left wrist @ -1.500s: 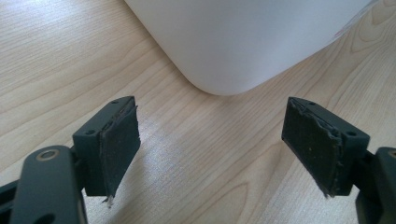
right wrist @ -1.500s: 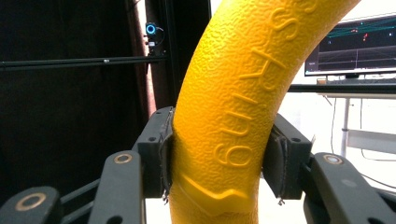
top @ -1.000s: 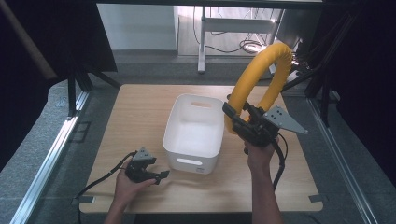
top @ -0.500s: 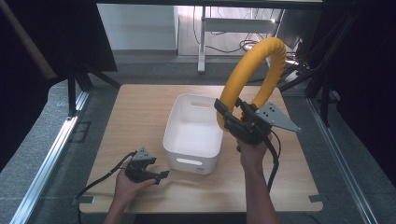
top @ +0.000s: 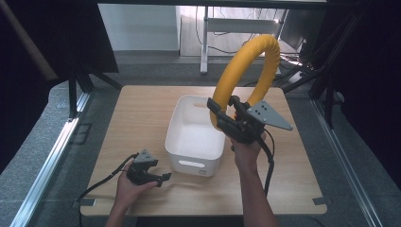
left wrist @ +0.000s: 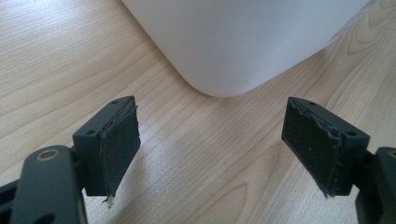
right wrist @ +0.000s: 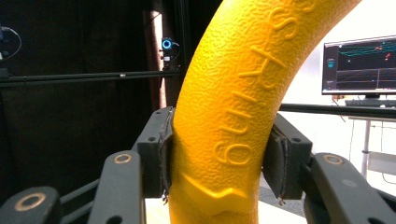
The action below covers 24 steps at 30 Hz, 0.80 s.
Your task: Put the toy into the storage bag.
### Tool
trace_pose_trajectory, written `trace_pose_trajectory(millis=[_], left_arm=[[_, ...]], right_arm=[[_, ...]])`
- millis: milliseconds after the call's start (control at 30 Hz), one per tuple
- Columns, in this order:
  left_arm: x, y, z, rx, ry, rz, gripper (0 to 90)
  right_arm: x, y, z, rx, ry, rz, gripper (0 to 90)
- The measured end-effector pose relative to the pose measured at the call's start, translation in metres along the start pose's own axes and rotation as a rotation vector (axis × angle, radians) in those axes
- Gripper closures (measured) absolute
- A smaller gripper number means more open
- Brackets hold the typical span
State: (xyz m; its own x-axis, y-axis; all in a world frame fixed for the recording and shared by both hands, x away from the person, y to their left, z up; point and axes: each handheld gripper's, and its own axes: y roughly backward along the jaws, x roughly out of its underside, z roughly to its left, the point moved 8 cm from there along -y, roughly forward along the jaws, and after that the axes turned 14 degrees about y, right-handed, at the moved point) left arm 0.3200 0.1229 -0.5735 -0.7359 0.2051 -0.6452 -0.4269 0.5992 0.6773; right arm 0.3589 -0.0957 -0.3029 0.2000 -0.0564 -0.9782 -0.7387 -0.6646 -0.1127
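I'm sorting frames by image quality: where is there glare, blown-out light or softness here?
High view: a bright patch behind the table washes out the background; the ring is evenly lit. Left gripper view: the bin reads as near-featureless white, with sheen on the wood between the open jaws. Right gripper view: the ring is sharp, while the area around the monitor is overexposed.

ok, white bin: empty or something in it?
Empty, as far as visible: the white bin shows bare floor; the yellow ring is held above it by the right gripper.

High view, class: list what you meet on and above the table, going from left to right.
Left gripper → white bin → right gripper, shut on the yellow foam ring.
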Motion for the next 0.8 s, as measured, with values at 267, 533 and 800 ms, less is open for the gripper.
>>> trace_pose_trajectory(millis=[267,533,800], left_arm=[[0.000,0.000,0.000,0.000,0.002,-0.001,19.5],[0.000,0.001,0.000,0.003,0.001,-0.004,19.5],[-0.001,0.002,0.000,0.001,-0.001,-0.003,19.4]], right_arm=[[0.000,-0.011,0.010,-0.015,0.004,0.000,50.2],[0.000,-0.021,0.027,-0.041,0.011,-0.001,50.2],[0.003,-0.032,0.041,-0.069,0.009,0.001,50.1]])
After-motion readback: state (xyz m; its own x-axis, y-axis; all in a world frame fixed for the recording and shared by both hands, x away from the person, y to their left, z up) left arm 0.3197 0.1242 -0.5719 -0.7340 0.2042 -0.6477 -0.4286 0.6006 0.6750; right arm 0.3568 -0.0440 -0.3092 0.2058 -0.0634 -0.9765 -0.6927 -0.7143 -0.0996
